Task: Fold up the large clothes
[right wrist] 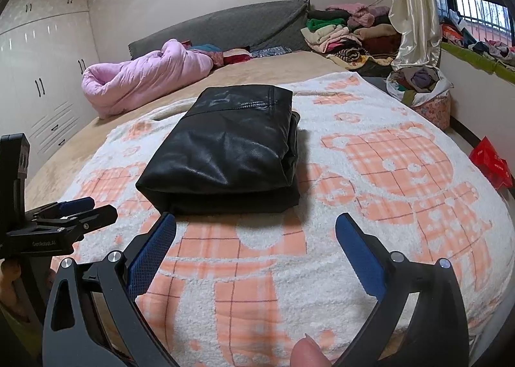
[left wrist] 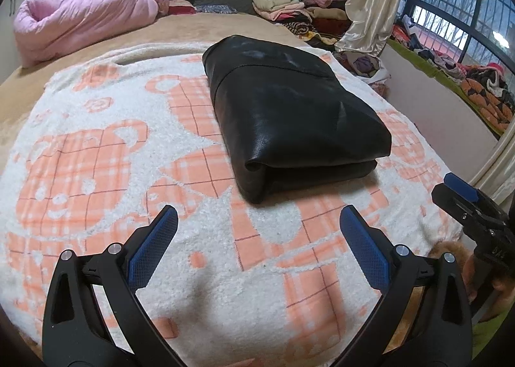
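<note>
A black leather garment (left wrist: 289,116) lies folded into a thick rectangle on the white and orange bear-pattern blanket (left wrist: 96,174). It also shows in the right wrist view (right wrist: 225,154). My left gripper (left wrist: 259,215) is open and empty, just short of the garment's near edge. My right gripper (right wrist: 256,222) is open and empty, close to the garment's near edge. The right gripper shows at the right edge of the left wrist view (left wrist: 466,199), and the left gripper at the left edge of the right wrist view (right wrist: 70,212).
A rolled pink quilt (right wrist: 145,77) lies at the far left of the bed. Piles of clothes (right wrist: 347,32) sit by the grey headboard (right wrist: 225,25). A cream curtain (right wrist: 412,13), a bag of clothes (right wrist: 421,90) and a red box (right wrist: 492,161) are on the right.
</note>
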`<state>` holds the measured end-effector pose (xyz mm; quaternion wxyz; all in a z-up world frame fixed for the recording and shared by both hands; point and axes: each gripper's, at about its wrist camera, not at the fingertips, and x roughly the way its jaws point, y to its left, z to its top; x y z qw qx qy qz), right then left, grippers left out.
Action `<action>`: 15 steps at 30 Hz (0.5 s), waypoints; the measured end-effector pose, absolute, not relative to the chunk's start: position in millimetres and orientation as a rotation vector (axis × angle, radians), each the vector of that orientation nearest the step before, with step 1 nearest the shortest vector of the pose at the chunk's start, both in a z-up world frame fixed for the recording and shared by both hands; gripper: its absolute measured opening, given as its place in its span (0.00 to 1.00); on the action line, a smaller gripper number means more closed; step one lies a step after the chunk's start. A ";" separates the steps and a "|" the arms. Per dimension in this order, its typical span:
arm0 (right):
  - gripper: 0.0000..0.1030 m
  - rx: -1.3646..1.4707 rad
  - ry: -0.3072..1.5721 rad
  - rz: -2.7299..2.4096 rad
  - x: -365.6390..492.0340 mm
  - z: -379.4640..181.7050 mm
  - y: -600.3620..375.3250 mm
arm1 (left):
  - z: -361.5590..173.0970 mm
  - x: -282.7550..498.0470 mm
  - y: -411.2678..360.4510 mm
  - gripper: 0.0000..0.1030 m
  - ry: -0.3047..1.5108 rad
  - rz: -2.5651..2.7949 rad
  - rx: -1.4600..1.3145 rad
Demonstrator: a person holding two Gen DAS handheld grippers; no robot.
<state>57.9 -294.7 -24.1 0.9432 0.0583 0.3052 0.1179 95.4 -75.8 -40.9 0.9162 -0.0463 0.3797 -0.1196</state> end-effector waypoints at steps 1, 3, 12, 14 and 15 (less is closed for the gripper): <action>0.96 0.118 0.624 0.241 57.4 -24.5 -294.1 | -40.6 95.2 -75.8 0.92 0.779 -0.241 -0.092; 0.96 0.118 0.627 0.245 57.1 -25.1 -293.5 | -40.2 95.6 -74.6 0.92 0.779 -0.230 -0.092; 0.96 0.122 0.635 0.256 58.1 -26.0 -292.3 | -39.3 96.0 -70.0 0.92 0.774 -0.206 -0.090; 0.96 0.120 0.636 0.255 58.2 -26.0 -292.3 | -39.4 96.2 -69.9 0.92 0.775 -0.203 -0.087; 0.96 0.119 0.635 0.256 58.1 -25.9 -292.7 | -39.4 96.3 -69.9 0.92 0.774 -0.203 -0.087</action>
